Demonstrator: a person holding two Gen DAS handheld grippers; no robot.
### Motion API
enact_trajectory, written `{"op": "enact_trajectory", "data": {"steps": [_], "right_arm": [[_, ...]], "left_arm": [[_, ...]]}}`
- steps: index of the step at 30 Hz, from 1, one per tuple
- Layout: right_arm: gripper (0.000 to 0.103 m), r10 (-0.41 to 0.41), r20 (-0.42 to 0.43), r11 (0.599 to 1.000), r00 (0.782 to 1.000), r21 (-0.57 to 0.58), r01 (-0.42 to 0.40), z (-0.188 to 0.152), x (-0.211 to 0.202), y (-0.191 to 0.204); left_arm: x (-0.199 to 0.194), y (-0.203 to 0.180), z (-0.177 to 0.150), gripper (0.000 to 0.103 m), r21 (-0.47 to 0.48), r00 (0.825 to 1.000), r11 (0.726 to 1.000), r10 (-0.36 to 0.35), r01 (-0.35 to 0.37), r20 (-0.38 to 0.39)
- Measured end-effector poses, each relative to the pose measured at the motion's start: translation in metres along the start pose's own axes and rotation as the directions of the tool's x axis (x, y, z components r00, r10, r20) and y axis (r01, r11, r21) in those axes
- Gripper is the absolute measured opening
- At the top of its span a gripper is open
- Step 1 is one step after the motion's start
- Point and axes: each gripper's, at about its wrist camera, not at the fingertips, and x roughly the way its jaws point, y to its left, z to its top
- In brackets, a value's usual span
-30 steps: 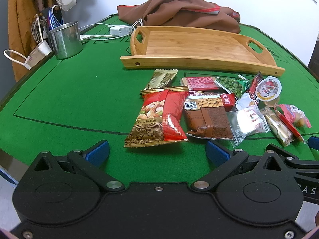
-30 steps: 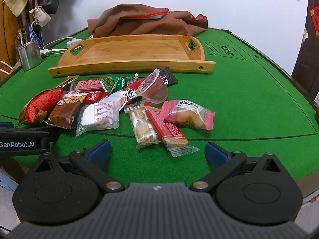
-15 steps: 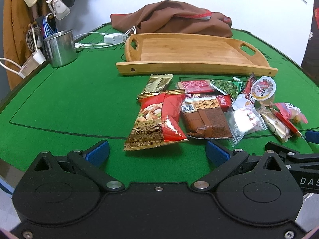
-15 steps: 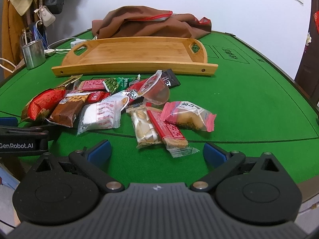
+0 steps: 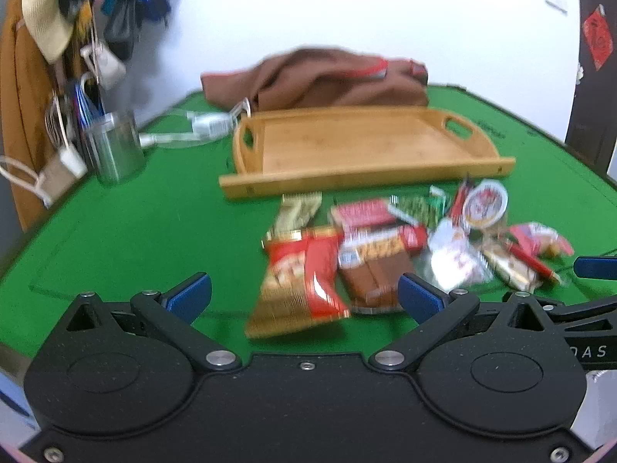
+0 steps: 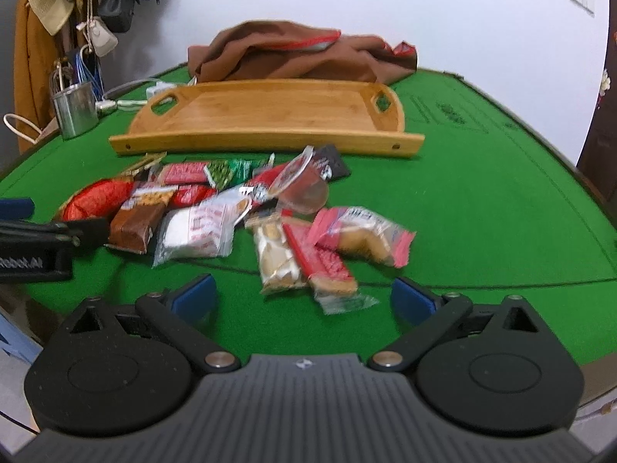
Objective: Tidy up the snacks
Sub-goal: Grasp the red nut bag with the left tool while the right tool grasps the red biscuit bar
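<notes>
Green tabletop [image 6: 482, 208] holds the snacks [image 6: 239, 212], heaped before the empty tray [image 6: 270, 115]. Both claws, left [image 5: 304, 295] and right [image 6: 302, 295], hover spread, empty. Overlapping wrappers, blurred here, probably risk a double pick.

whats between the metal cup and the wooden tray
Only bare green table lies directly between the metal cup and the wooden tray; a white charger with its cable sits farther back, clearest in the left wrist view.

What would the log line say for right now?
left gripper: open, holding nothing | right gripper: open, holding nothing | snacks: piled on green table | wooden tray: no snacks in it
</notes>
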Motion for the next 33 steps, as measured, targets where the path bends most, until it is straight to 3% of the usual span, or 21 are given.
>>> {"op": "enact_trajectory", "data": {"steps": [3, 5, 14, 18, 26, 30, 33], "right_arm": [[0.098, 0.008, 0.022, 1.0, 1.0, 0.01, -0.008, 0.005, -0.003, -0.005], [0.09, 0.009, 0.026, 1.0, 1.0, 0.014, -0.01, 0.008, -0.003, -0.009], [0.064, 0.047, -0.007, 0.997, 0.999, 0.06, -0.047, 0.012, 0.002, -0.024], [0.062, 0.058, -0.008, 0.997, 0.998, 0.057, -0.058, 0.013, 0.003, -0.025], [0.061, 0.091, -0.025, 0.993, 0.996, 0.08, -0.089, 0.016, 0.012, -0.028], [0.061, 0.112, -0.03, 0.989, 0.993, 0.098, -0.109, 0.019, 0.016, -0.029], [0.056, 0.12, -0.034, 0.987, 0.992, 0.115, -0.115, 0.021, 0.017, -0.032]], "left_arm": [[-0.003, 0.002, 0.009, 0.103, 0.001, 0.999, 1.0, -0.005, 0.005, 0.033], [-0.001, 0.004, 0.013, 0.101, -0.006, 0.999, 1.0, -0.011, 0.011, 0.032], [0.013, 0.017, 0.013, 0.076, -0.052, 0.999, 0.998, -0.027, 0.025, -0.031], [0.021, 0.023, 0.012, 0.068, -0.088, 0.997, 0.996, -0.04, 0.034, -0.061], [0.035, 0.028, 0.007, 0.066, -0.139, 0.992, 0.99, -0.05, 0.034, -0.114], [0.042, 0.03, 0.006, 0.049, -0.177, 0.985, 0.981, -0.103, 0.077, -0.142], [0.042, 0.029, 0.006, 0.047, -0.176, 0.985, 0.981, -0.102, 0.077, -0.136]]}}
